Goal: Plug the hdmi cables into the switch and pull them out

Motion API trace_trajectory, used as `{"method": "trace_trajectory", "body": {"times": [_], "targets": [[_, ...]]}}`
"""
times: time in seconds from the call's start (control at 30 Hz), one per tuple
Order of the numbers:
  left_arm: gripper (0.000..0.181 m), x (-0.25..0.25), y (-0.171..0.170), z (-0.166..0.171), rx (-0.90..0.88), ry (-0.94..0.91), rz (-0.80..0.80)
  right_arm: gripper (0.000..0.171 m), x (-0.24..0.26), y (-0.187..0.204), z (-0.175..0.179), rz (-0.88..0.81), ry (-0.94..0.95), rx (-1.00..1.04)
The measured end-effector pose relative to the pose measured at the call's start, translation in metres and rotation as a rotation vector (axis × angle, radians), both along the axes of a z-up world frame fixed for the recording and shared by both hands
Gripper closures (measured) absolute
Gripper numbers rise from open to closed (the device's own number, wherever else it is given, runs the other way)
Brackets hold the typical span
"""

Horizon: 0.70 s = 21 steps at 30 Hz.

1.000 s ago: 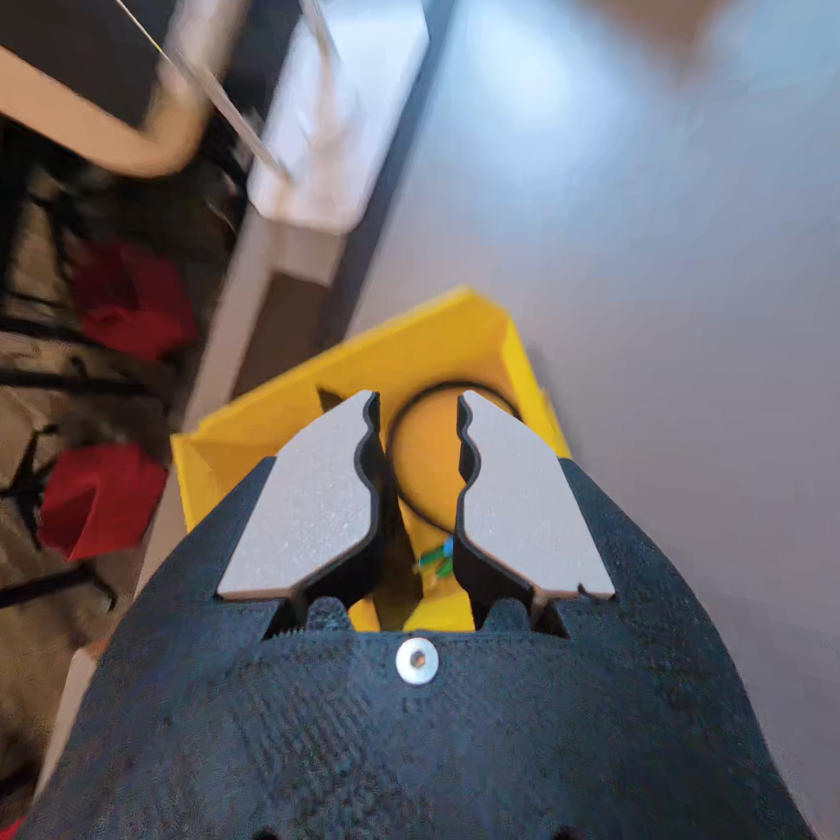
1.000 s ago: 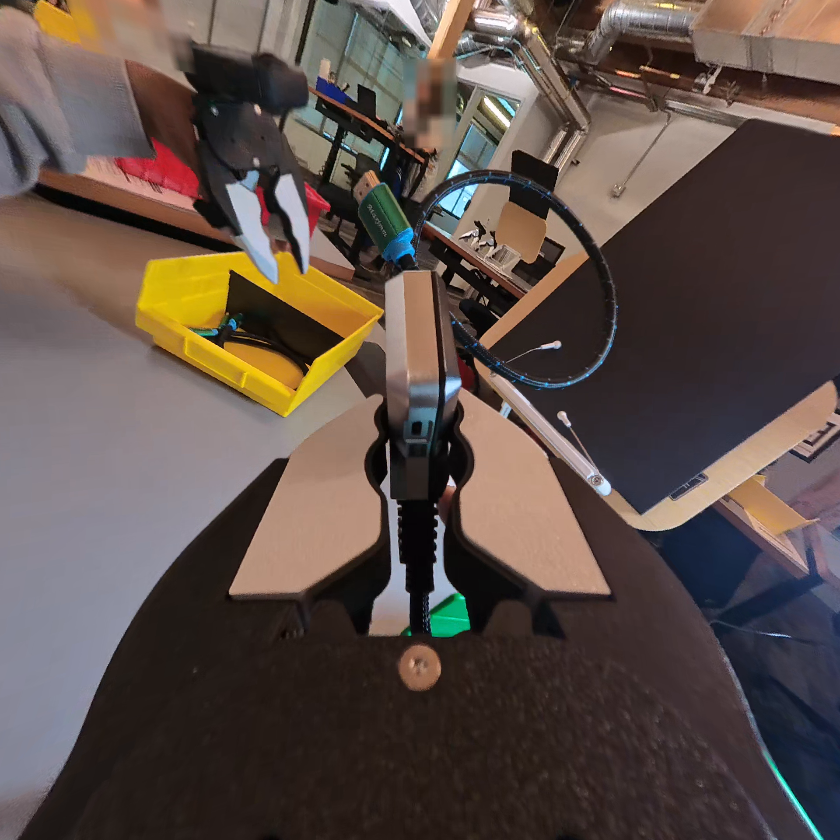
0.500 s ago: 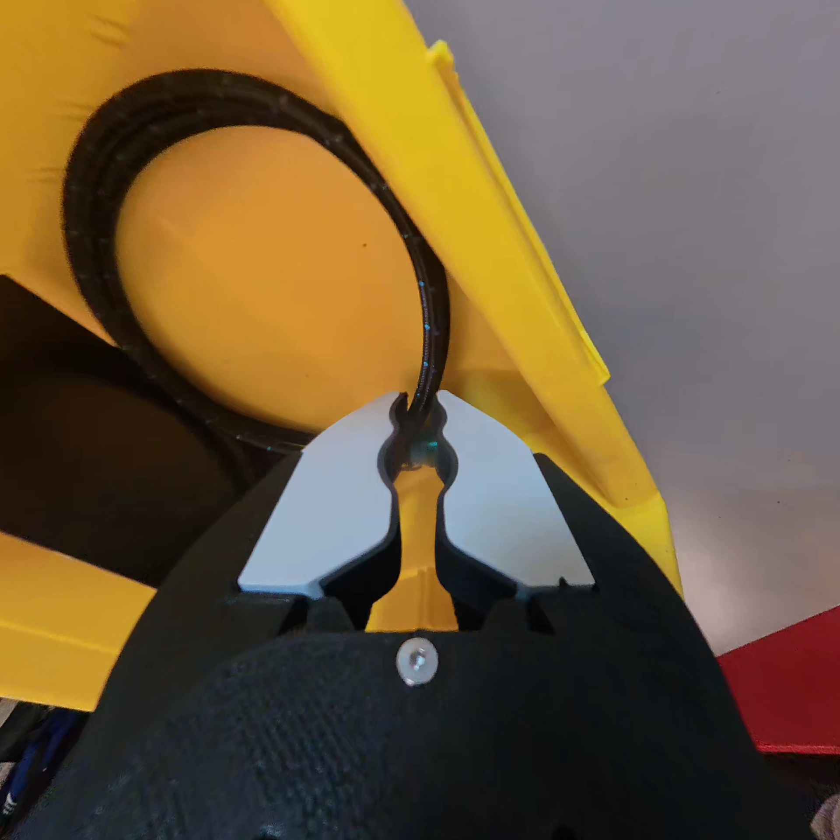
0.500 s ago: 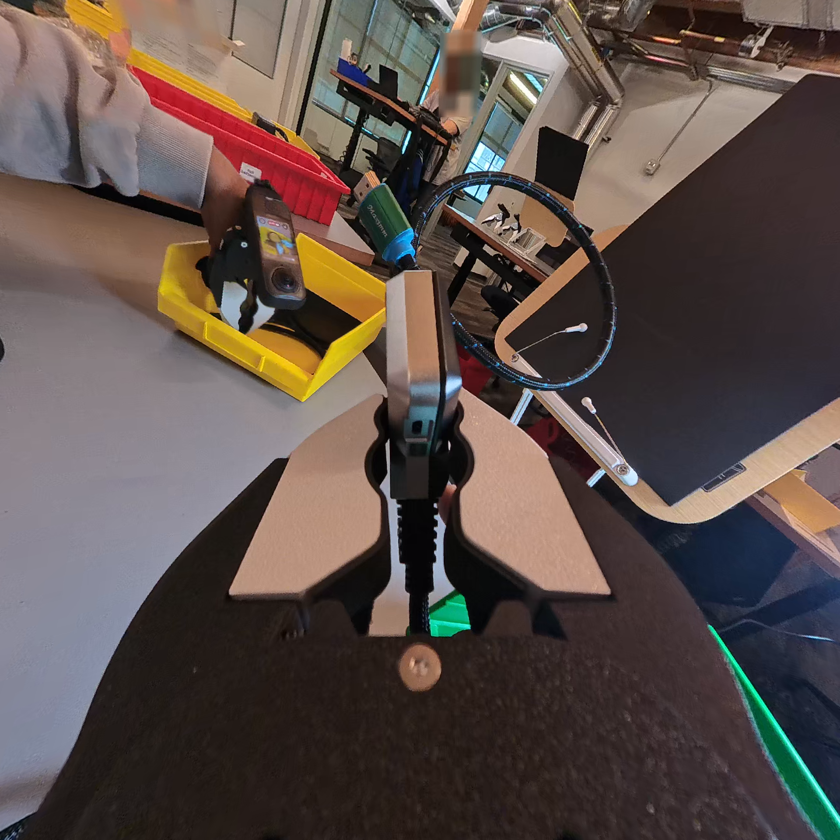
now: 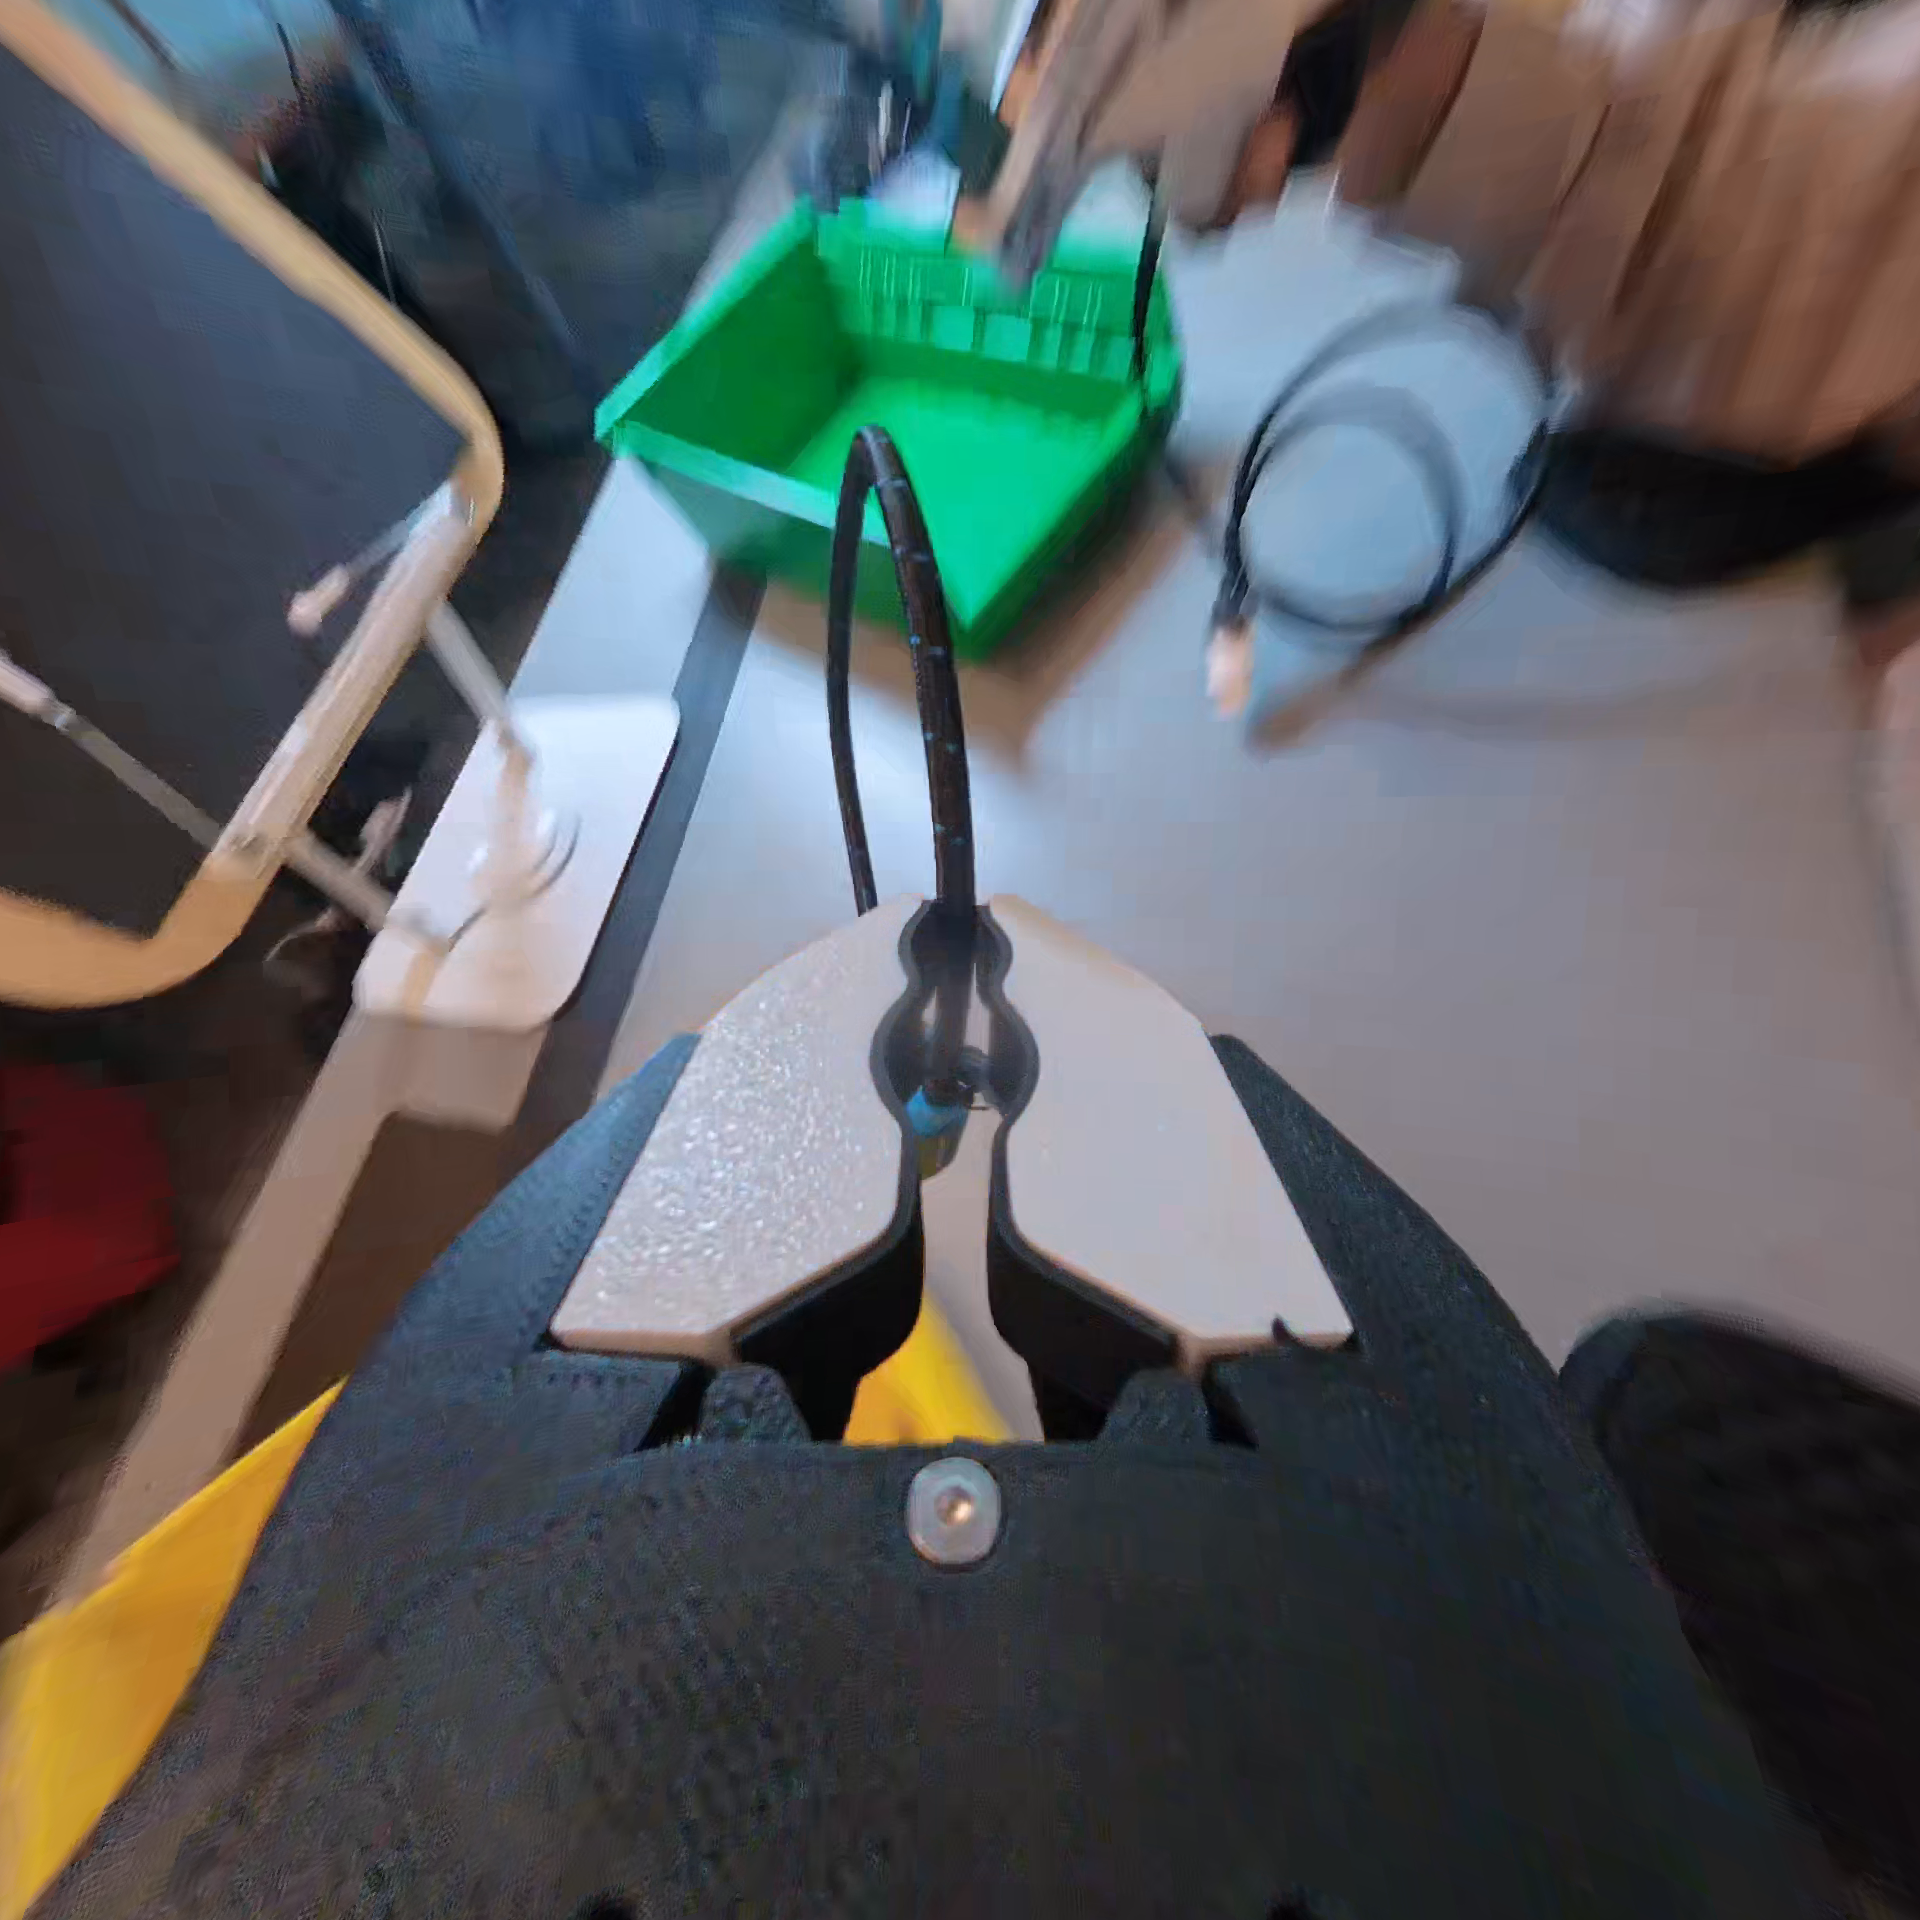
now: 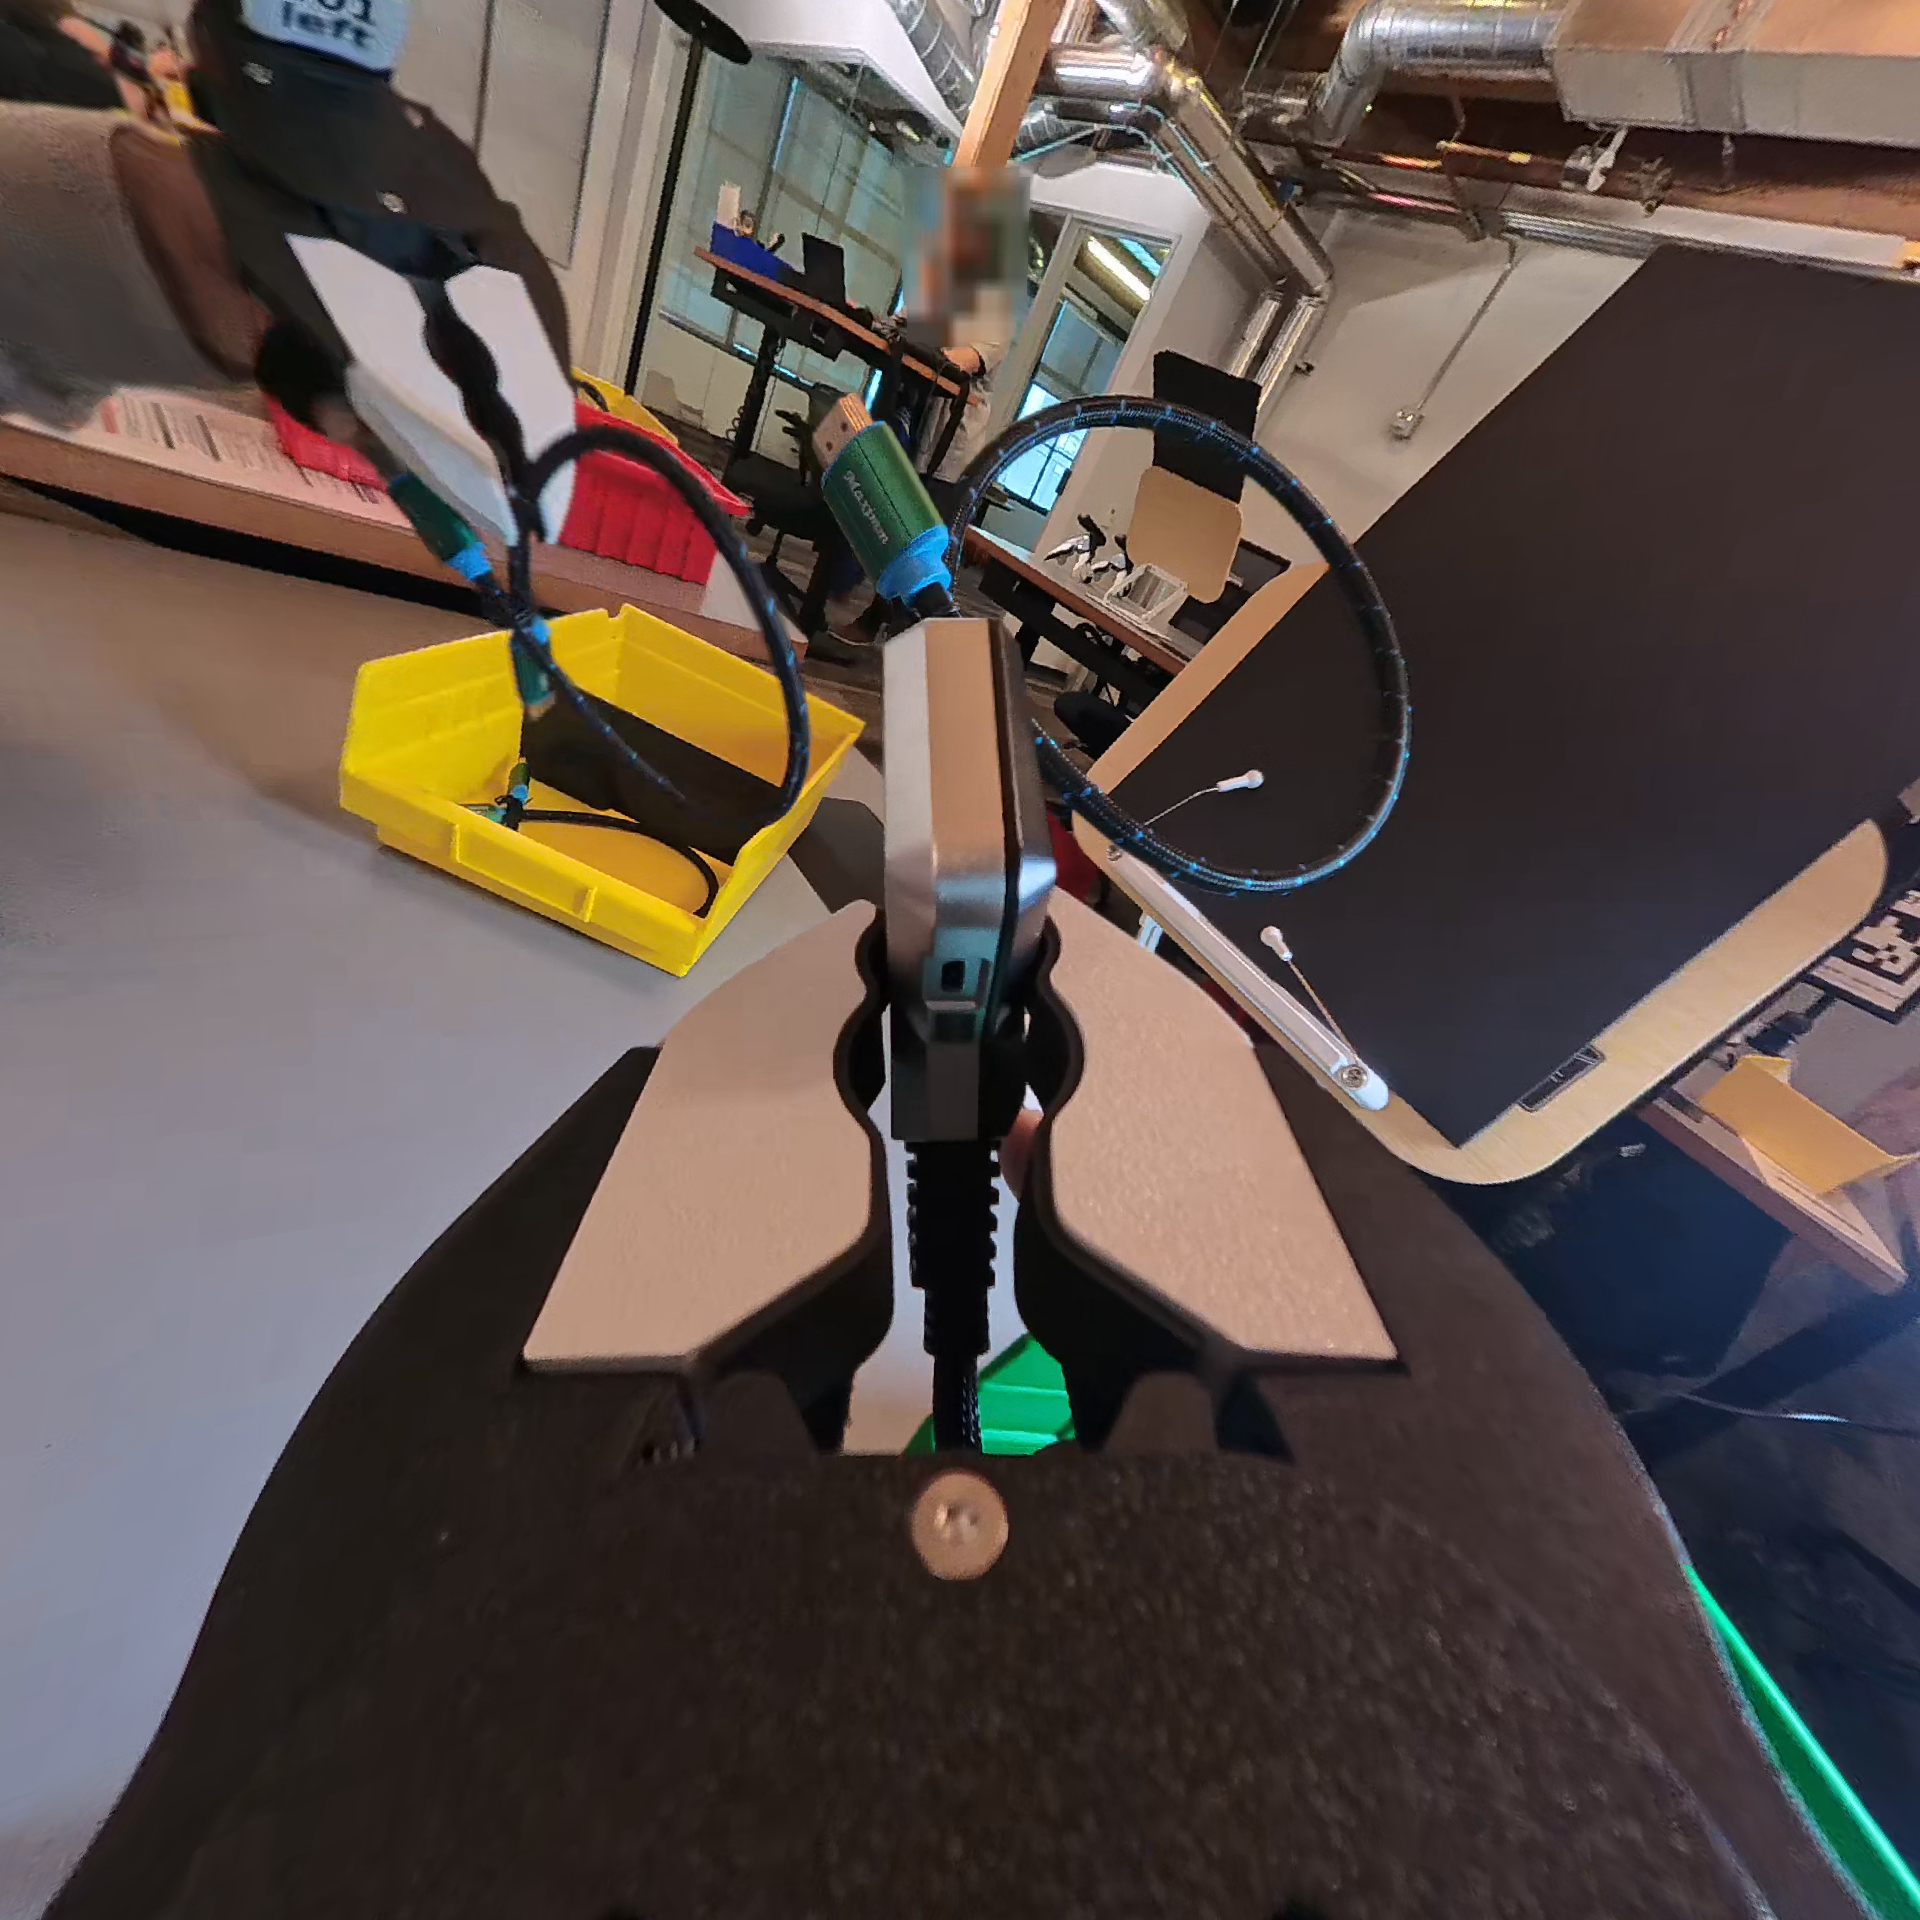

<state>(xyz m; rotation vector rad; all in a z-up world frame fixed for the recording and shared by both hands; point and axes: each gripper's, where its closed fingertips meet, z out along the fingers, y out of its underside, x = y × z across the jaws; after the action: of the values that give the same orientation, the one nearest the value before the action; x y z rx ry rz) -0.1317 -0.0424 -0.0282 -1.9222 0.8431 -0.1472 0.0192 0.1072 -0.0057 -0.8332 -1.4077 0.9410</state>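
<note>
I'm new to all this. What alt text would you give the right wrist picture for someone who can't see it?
The right gripper clamps a grey switch upright, one green-ended cable plugged into its top. Beyond, the left gripper lifts another cable above a yellow bin on a grey table.

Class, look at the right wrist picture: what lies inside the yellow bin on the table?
Inside the yellow bin lie a black box-like object and a black cable coiled on the floor with green plug ends. The near wall hides the rest of the floor.
</note>
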Motion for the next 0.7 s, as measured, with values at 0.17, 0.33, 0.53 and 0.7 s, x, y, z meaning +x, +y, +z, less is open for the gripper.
{"method": "trace_trajectory", "body": {"times": [0.17, 0.33, 0.53, 0.7], "targets": [[0.175, 0.082, 0.027, -0.022, -0.067, -0.601, -0.030, 0.149, 0.010, 0.009, 0.005, -0.039, 0.006, 0.000], [0.175, 0.093, 0.068, -0.113, -0.257, -0.874, 0.104, 0.148, 0.012, 0.022, 0.000, -0.067, -0.018, 0.000], [0.174, 0.075, 0.080, -0.152, -0.294, -0.914, 0.210, 0.149, 0.004, 0.025, -0.009, -0.057, -0.049, -0.007], [0.173, 0.065, 0.076, -0.160, -0.280, -0.860, 0.258, 0.148, -0.002, 0.021, -0.017, -0.058, -0.079, 0.015]]}}
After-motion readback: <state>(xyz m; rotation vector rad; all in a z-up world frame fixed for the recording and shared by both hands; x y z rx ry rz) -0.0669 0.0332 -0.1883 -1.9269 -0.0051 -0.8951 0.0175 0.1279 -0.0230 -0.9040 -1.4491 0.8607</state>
